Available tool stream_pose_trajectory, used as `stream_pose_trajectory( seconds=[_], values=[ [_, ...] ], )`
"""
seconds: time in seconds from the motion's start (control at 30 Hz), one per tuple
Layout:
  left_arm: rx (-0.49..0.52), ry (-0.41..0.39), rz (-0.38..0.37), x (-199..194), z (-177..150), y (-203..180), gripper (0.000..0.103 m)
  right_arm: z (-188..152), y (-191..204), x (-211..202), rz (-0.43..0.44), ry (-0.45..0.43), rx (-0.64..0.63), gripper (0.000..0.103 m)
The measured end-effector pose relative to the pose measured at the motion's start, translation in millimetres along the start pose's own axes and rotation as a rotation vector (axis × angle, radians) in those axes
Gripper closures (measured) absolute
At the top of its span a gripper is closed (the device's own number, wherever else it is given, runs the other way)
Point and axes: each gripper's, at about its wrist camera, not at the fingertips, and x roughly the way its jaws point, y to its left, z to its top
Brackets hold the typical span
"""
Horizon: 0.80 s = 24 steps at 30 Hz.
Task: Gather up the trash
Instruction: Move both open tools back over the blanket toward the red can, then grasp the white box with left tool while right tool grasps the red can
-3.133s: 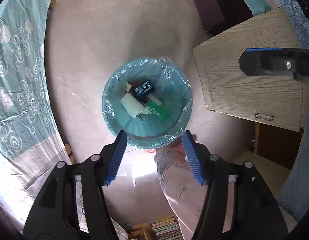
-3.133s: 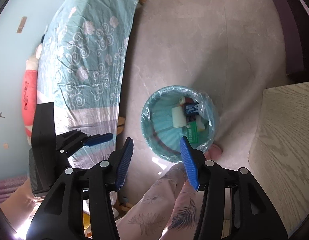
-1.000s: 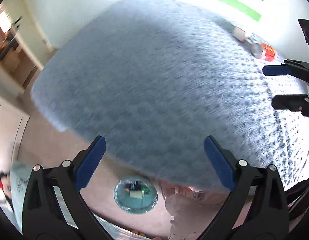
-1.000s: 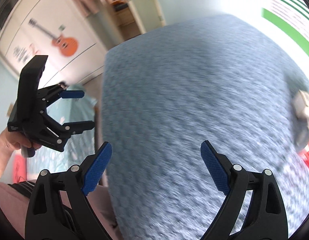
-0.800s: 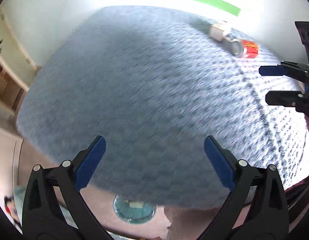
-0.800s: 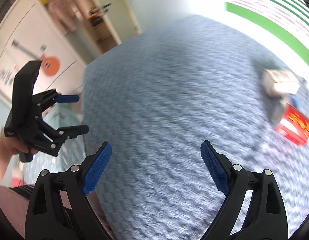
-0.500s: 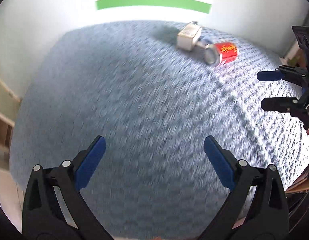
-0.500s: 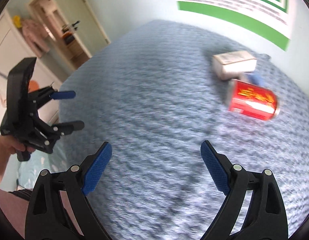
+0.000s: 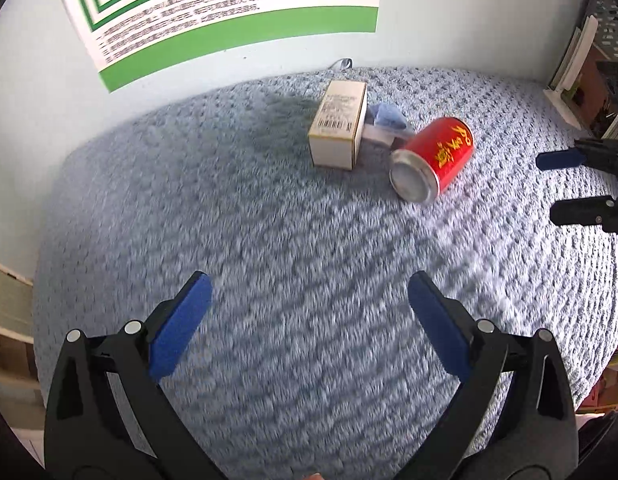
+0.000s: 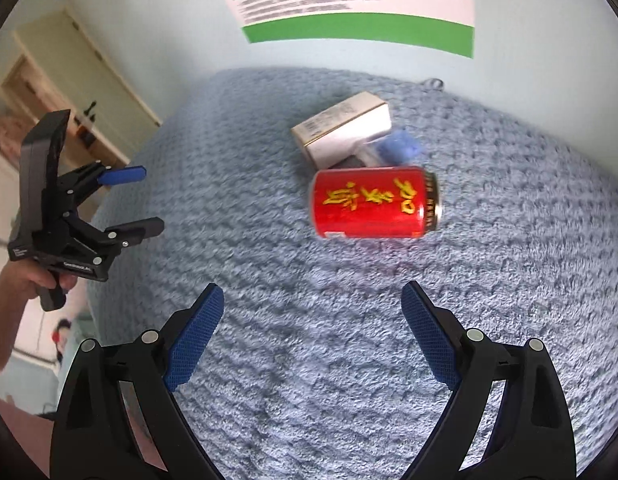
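The left gripper is wide open and holds nothing. The right gripper is wide open too, and it is empty as well. Both hang over a fuzzy blue cloth that covers a table.

A red can lies on its side on the cloth. It is right ahead of the right gripper, a little way past its blue fingertips. From the left gripper, the can is ahead and off to the right, with its shiny end facing that gripper.

A small white box lies just behind the can, closer to the wall. From the left gripper it sits almost straight ahead. A little blue scrap pokes out between the box and the can.

A green and white poster hangs on the wall behind them all.
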Motion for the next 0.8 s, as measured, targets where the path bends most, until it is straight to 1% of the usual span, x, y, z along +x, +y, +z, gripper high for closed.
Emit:
stream_pose_trajectory(
  seconds=[0.07,0.17,0.23,0.33,0.43,0.57,0.63,0.7,0.8],
  values=[
    [0.012,-0.006,-0.002,7,14,2,0.007,2,-10,1,0.014,-0.013,0.041,0.014],
    [0.018,-0.004,-0.021,19,31,4,0.007,4,-21,8,0.035,-0.005,0.125,0.014],
    [0.042,-0.005,-0.035,28,43,4,0.007,4,-26,14,0.034,-0.005,0.175,0.014],
    [0.091,0.011,-0.065,44,63,3,0.007,4,-32,20,0.037,-0.020,0.285,0.014],
    [0.169,0.011,-0.097,62,80,-1,0.007,6,-34,28,0.013,-0.046,0.378,0.013],
    [0.238,0.034,-0.186,89,99,-1,0.007,6,-32,34,-0.008,-0.105,0.525,0.014],
    [0.275,0.040,-0.209,101,106,-1,0.007,6,-32,39,-0.017,-0.123,0.573,0.013],
    [0.305,0.043,-0.217,114,112,0,0.007,5,-33,46,-0.038,-0.131,0.617,0.013],
    [0.312,0.056,-0.246,127,118,3,0.007,3,-40,56,-0.045,-0.151,0.713,0.014]
  ],
)
